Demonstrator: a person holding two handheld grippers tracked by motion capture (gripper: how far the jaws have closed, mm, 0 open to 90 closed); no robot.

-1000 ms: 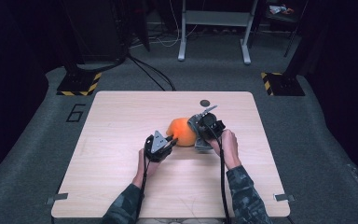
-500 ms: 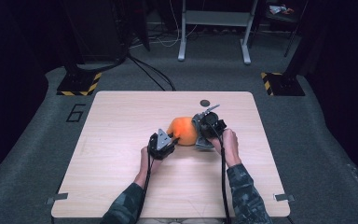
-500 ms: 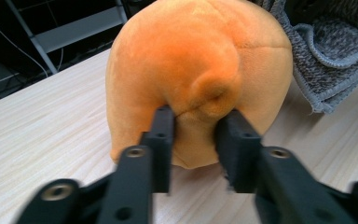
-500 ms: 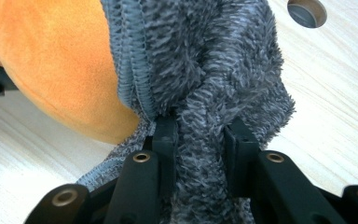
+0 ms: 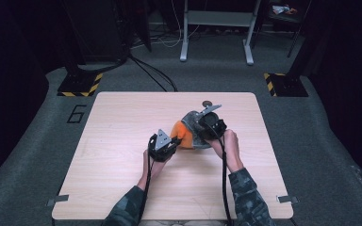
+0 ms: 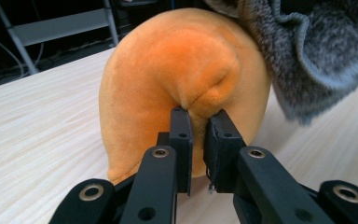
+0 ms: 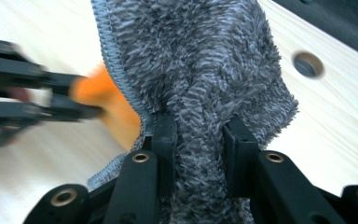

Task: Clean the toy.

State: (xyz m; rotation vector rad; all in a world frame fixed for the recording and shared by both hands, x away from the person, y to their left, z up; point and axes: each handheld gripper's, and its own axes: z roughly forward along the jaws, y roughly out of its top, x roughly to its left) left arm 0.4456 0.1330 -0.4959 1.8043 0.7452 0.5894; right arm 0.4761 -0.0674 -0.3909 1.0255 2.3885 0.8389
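Plush [image 5: 181,133], orange and rounded, rests on the table [image 5: 122,179] a little right of centre, between the two grippers. In the left gripper view the plush [image 6: 168,88] shows a puckered fold low on its near face; its base is hidden behind the jaws. Cloth [image 5: 192,118], grey and shaggy, drapes over the plush's far right side and covers most of it in the high view. In the left gripper view the cloth [image 6: 307,56] hangs from the upper right and is cut off by the frame edge.

Left gripper [image 6: 198,140] has just been closing its jaws, and they now pinch the puckered fold of plush between the pads. In the high view the left gripper [image 5: 162,143] sits just left of the plush, with the hand behind it.

Right gripper [image 7: 199,140] is clenched on a bunched ridge of cloth [image 7: 200,70]; the pile hides the pad faces. The stitched hem of the cloth runs down to the left jaw. In the right gripper view the plush [image 7: 107,102] appears as a blurred orange patch, and the left gripper [image 7: 28,100] is smeared at the left edge. In the high view the right gripper [image 5: 207,125] lies over the cloth.

Disc [image 5: 207,103], small and dark, lies on the table beyond the cloth; its nature cannot be made out.
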